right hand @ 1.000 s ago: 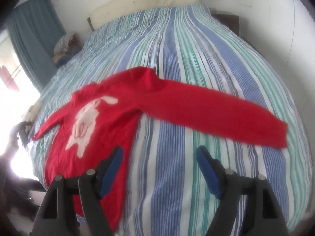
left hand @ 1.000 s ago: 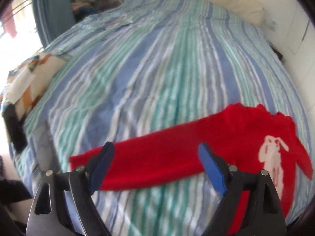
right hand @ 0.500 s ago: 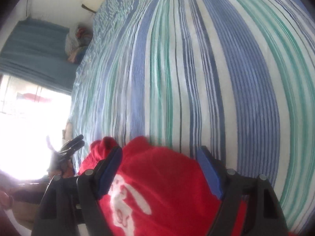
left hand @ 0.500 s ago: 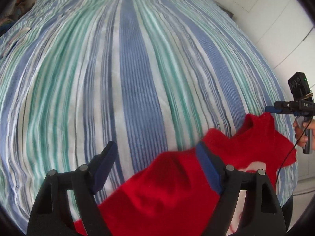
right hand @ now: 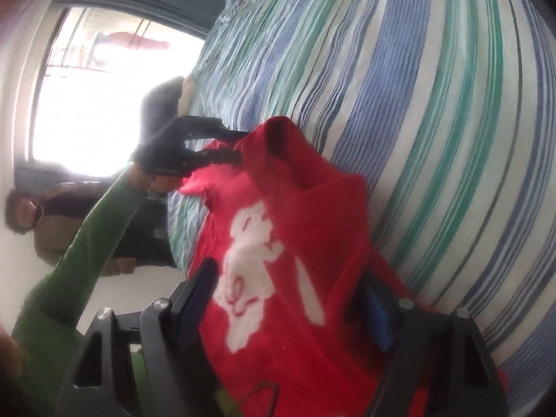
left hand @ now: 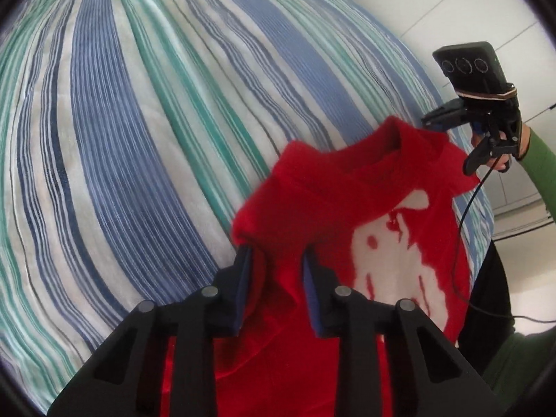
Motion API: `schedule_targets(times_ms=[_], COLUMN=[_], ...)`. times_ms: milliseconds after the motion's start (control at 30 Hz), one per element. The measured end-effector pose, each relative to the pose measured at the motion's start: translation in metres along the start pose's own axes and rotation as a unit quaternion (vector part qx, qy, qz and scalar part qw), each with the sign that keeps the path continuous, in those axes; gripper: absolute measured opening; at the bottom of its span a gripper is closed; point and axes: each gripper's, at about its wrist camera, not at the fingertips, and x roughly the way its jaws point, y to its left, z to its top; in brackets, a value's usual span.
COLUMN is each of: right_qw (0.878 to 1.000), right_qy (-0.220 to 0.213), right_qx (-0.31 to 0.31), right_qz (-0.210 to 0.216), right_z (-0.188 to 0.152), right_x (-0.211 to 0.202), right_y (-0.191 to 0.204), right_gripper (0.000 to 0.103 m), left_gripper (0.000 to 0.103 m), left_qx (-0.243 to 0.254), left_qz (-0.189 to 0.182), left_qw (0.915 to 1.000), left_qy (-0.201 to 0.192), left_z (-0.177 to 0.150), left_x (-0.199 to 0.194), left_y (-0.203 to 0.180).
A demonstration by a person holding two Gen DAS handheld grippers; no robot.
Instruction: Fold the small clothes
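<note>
A small red sweater (left hand: 333,208) with a white rabbit motif hangs lifted above the striped bed. My left gripper (left hand: 276,271) is shut on a bunched fold at its left shoulder. In the right wrist view the sweater (right hand: 295,260) fills the space between my right gripper's (right hand: 292,299) fingers, which stand wide apart with the cloth between them. In the left wrist view my right gripper (left hand: 438,121) has its tips at the sweater's right shoulder by the collar. In the right wrist view my left gripper (right hand: 222,144) pinches the other shoulder.
The bed (left hand: 121,139) has a blue, green and white striped sheet and lies behind the sweater in both views (right hand: 434,104). A bright window (right hand: 104,80) and a seated person (right hand: 41,215) are beyond the bed's side. White cupboards (left hand: 469,7) stand at the right.
Both grippers moved in onto the sweater's shoulders. My left gripper shut on the cloth, and the sweater rose off the bed and now hangs between the two grippers.
</note>
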Motion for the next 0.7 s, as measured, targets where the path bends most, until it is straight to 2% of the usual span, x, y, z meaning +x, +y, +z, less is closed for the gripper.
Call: schedule_targets(times_ms=[100,133,200,233,267,333,433,533,633,667,700], right_qw=[1.0,0.999,0.997,0.996,0.995,0.99,0.975,0.961,0.946,0.941,0.938], right_qy=[-0.026,-0.04,-0.061,-0.066,-0.066,-0.048,-0.014,-0.001,0.002,0.003,0.006], right_qx=[0.009,0.012,0.008,0.006,-0.003,-0.059,-0.139,-0.197,-0.242,-0.255,-0.262], right_qz=[-0.013,-0.011,-0.036,-0.054,-0.071,-0.118,-0.17,-0.194,-0.217,-0.223,-0.226], right_z=[0.005,0.01,0.016,0.017,0.017,0.015,-0.005,-0.025,-0.045,-0.051,-0.057], right_x=[0.003,0.003,0.003,-0.001,0.0,0.003,0.01,0.013,0.013,0.013,0.014], right_y=[-0.001,-0.001,0.0,-0.002,0.002,0.021,0.045,0.066,0.082,0.086,0.088], right_gripper=[0.074,0.069,0.041,0.016,0.011,0.011,0.01,0.008,0.008,0.008,0.008], left_gripper=[0.019,0.019,0.026,0.038,0.049,0.06,0.063,0.065,0.066,0.064,0.039], left_qx=[0.0,-0.004,-0.018,-0.026,-0.032,-0.038,-0.033,0.01,0.079,0.096,0.107], left_qz=[0.025,0.031,0.028,0.02,0.013,0.015,0.026,0.039,0.078,0.087,0.091], left_qw=[0.9997,0.9994,0.9993,0.9992,0.9989,0.9981,0.9981,0.9992,0.9929,0.9901,0.9886], left_qy=[-0.007,-0.01,-0.016,-0.022,-0.032,-0.046,-0.046,-0.006,0.043,0.053,0.055], left_z=[0.004,0.005,0.01,0.01,0.011,0.013,0.017,0.02,0.014,0.013,0.012], left_x=[0.004,0.004,0.002,0.0,-0.004,-0.009,-0.011,0.012,0.039,0.045,0.049], left_y=[-0.005,-0.006,-0.005,0.003,0.005,0.01,0.012,-0.006,-0.03,-0.038,-0.045])
